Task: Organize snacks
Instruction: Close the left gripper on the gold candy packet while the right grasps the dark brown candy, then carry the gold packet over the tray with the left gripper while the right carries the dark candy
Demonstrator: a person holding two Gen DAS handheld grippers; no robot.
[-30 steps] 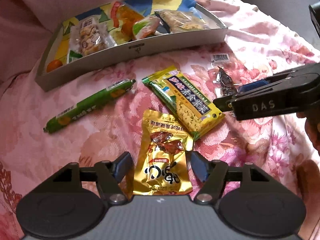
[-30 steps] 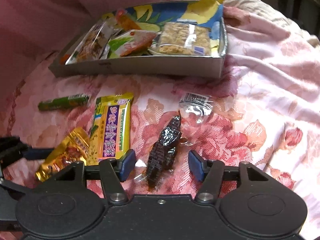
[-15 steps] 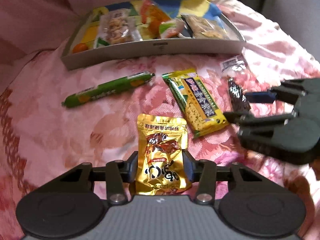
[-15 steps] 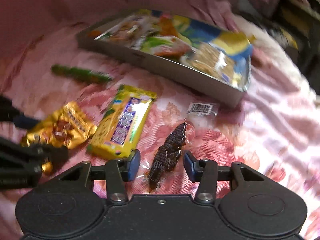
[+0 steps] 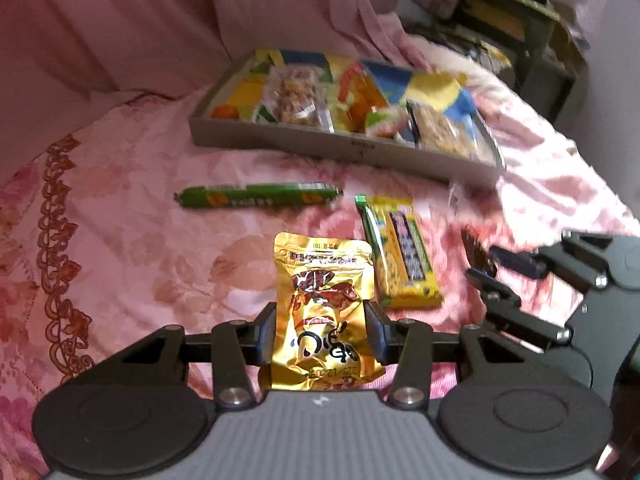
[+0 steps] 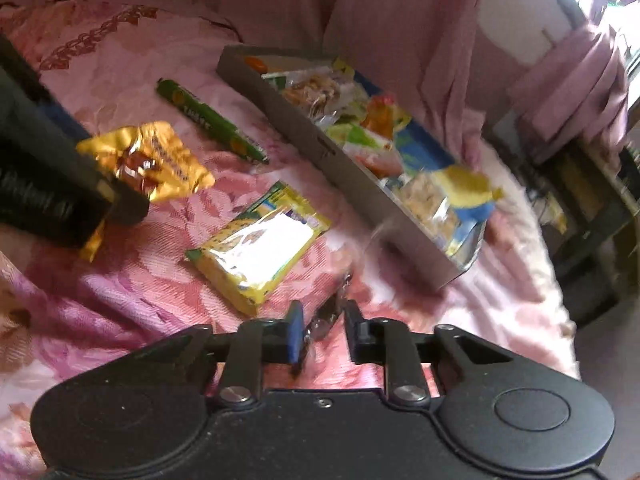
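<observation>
Left gripper (image 5: 320, 330) clamped on gold foil pouch (image 5: 324, 304), pads pressing both side edges, pouch's lower part between the jaws and its top sticking out forward over the pink floral bedspread (image 5: 120, 208). Pouch shiny, crinkled, brown snack picture and dark print on front; bottom edge cut off behind the gripper body. Right gripper (image 6: 322, 332) jaws closing on a small dark snack in clear wrapper (image 6: 326, 316), which sits between the pads; blurred, can't tell what it is. Just beyond, yellow-green bar pack (image 6: 260, 240) lies flat, glare wiping out its label in the right wrist view; purple label panel shows in the left wrist view. Green sausage stick (image 5: 256, 196) lies farther out, apart from the bar. Farthest, grey tray (image 5: 340, 148) with several snack packs inside, motion-blurred, contents hard to separate. A small clear wrapper by the tray's near corner barely visible. Background right dark furniture, unclear
</observation>
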